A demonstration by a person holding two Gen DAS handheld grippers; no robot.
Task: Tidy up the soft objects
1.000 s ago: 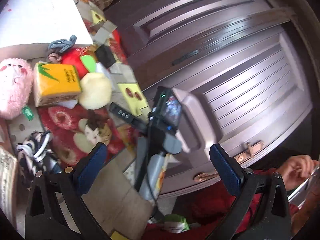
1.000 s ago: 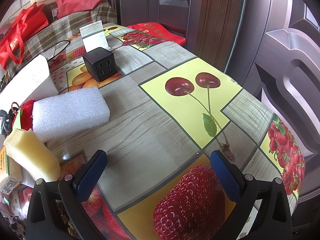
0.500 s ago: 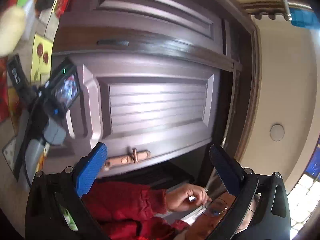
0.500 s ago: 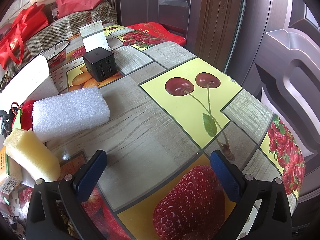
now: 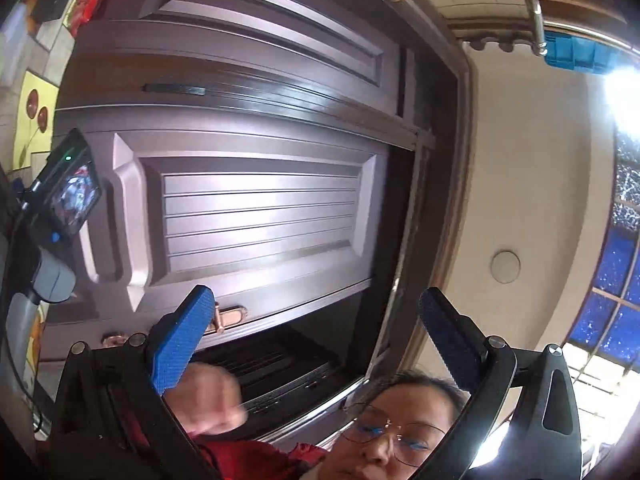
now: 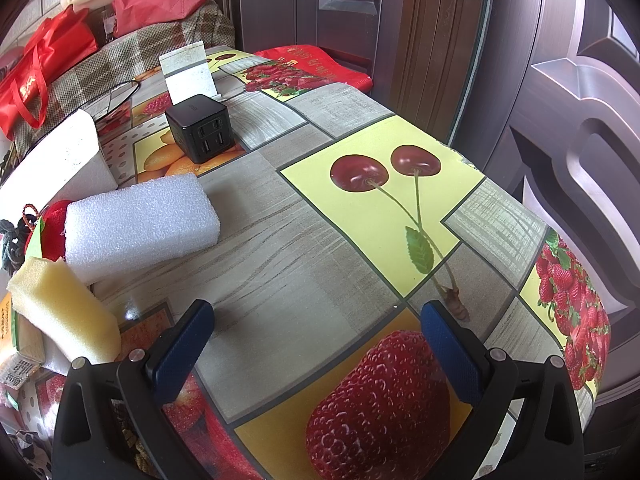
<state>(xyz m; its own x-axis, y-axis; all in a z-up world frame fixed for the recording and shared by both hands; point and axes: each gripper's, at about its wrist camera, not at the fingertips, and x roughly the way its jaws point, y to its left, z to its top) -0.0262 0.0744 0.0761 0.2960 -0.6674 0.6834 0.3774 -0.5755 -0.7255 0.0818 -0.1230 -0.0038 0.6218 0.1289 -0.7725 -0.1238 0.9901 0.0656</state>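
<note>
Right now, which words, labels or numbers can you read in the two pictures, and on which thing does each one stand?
None can be read with confidence.
Red bag: pale mark, not readable.
Red cloth: gold characters, too blurred.
Yellow packet: small print at the picture's edge, too small.
Black charger: no label visible.

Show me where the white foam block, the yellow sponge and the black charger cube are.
white foam block [image 6: 140,224], right wrist view, middle of its top face
yellow sponge [image 6: 64,316], right wrist view, centre of its upper side
black charger cube [image 6: 199,126], right wrist view, near its front top edge
</note>
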